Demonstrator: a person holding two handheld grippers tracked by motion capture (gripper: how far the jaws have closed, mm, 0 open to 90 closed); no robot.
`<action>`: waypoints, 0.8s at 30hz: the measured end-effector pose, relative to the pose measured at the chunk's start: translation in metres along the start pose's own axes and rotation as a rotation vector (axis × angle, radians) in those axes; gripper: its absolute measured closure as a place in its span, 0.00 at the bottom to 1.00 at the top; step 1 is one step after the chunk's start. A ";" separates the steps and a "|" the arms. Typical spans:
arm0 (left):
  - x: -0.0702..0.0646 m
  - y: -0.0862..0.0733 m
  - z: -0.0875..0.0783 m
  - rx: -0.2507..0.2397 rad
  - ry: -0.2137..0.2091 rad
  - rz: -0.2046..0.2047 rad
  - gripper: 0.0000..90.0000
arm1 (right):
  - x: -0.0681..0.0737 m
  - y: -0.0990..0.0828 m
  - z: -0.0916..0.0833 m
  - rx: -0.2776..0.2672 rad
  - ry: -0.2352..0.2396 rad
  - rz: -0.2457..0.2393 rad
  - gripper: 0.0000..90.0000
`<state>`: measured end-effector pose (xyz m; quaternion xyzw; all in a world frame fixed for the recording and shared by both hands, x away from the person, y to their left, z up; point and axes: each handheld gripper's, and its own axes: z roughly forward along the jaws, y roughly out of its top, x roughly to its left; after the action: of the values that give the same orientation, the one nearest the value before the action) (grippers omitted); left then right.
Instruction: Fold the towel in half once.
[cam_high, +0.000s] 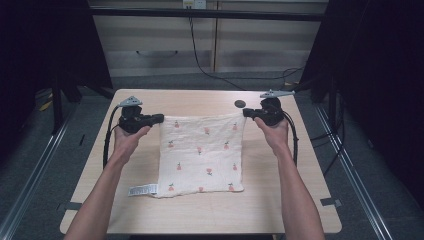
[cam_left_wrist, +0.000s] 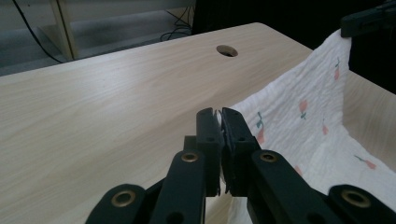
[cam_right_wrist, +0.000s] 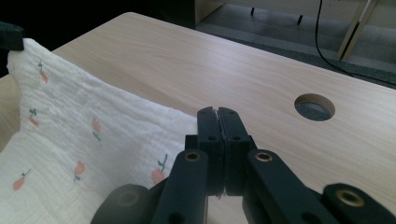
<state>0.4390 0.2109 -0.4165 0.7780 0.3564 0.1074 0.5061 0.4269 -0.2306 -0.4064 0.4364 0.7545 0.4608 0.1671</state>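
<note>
Left gripper (cam_high: 161, 118) jaws pinched tight on the cloth's (cam_high: 202, 155) far-left corner; a sliver of white fabric shows between the pads in the left gripper view. Right gripper (cam_high: 245, 113) likewise clamped on the far-right corner, jaws pressed together. Cloth far edge lifted and stretched between both grippers, near edge and tag (cam_high: 143, 190) resting on the table (cam_high: 210, 210), just short of the cable hole (cam_high: 240, 104).
</note>
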 end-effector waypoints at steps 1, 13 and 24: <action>0.000 0.000 -0.001 -0.004 0.001 -0.003 0.96 | 0.001 -0.001 0.001 0.001 0.004 -0.001 0.99; -0.016 -0.019 -0.021 -0.027 -0.016 0.055 0.96 | 0.016 -0.022 -0.005 -0.011 0.049 -0.020 0.99; -0.036 -0.035 -0.035 -0.036 -0.029 0.103 0.96 | 0.032 -0.039 -0.027 -0.013 0.083 -0.055 0.99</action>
<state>0.3786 0.2203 -0.4230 0.7876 0.3063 0.1286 0.5190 0.3716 -0.2264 -0.4204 0.3950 0.7696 0.4784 0.1511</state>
